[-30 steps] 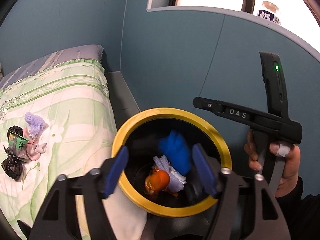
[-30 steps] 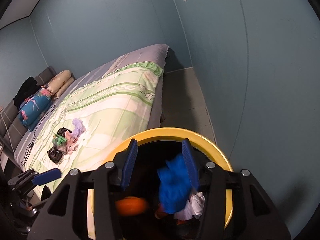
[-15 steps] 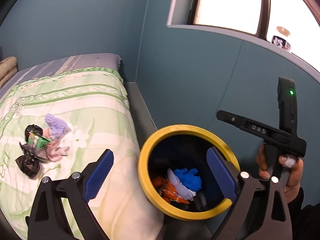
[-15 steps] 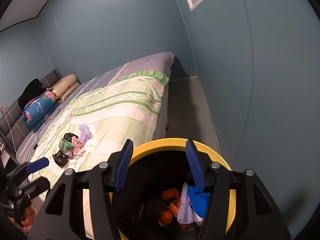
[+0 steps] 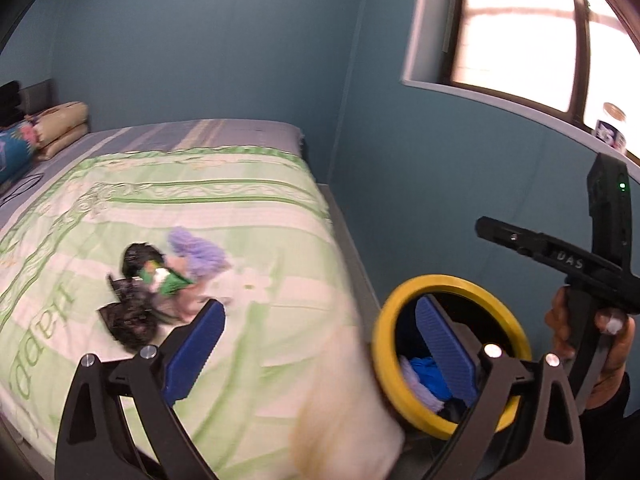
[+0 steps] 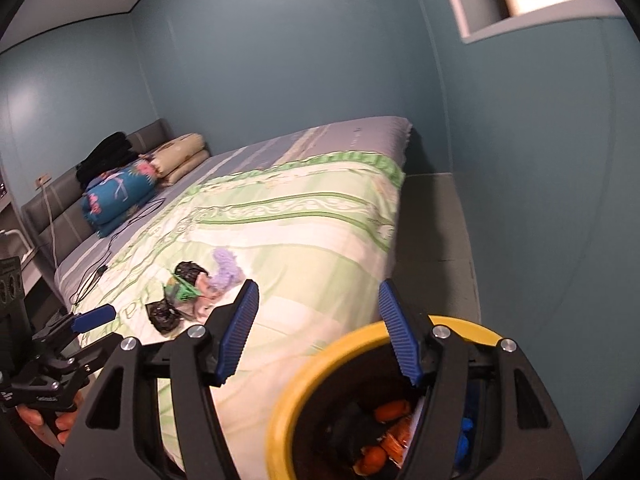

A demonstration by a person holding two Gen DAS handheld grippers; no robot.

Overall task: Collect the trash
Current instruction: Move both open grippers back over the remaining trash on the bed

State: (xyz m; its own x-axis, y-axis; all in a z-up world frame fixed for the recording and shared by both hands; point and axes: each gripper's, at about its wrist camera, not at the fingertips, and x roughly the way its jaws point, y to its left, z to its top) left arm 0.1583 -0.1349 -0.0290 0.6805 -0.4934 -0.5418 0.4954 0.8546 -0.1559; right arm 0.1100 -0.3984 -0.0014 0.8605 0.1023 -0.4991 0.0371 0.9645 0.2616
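A black bin with a yellow rim (image 5: 440, 281) stands on the floor by the bed's corner and holds blue, orange and pale scraps; it also shows in the right wrist view (image 6: 304, 364). A trash pile (image 5: 160, 280) of black bags, a green wrapper and purple and pink tissue lies on the green bedspread; it shows in the right wrist view too (image 6: 196, 292). My left gripper (image 5: 320, 344) is open and empty, above the bed's edge between pile and bin. My right gripper (image 6: 316, 332) is open and empty, above the bin.
The bed (image 6: 304, 216) fills the left, with folded pillows (image 6: 120, 192) and a black cable (image 6: 120, 240) near the headboard. Blue walls stand close on the right. A window ledge (image 5: 520, 108) carries a jar (image 5: 612, 126). A narrow floor strip (image 6: 436, 232) runs beside the bed.
Both grippers have opened wider and swung up and left from over the bin toward the bed. The blue scrap and other pieces have dropped into the bin.
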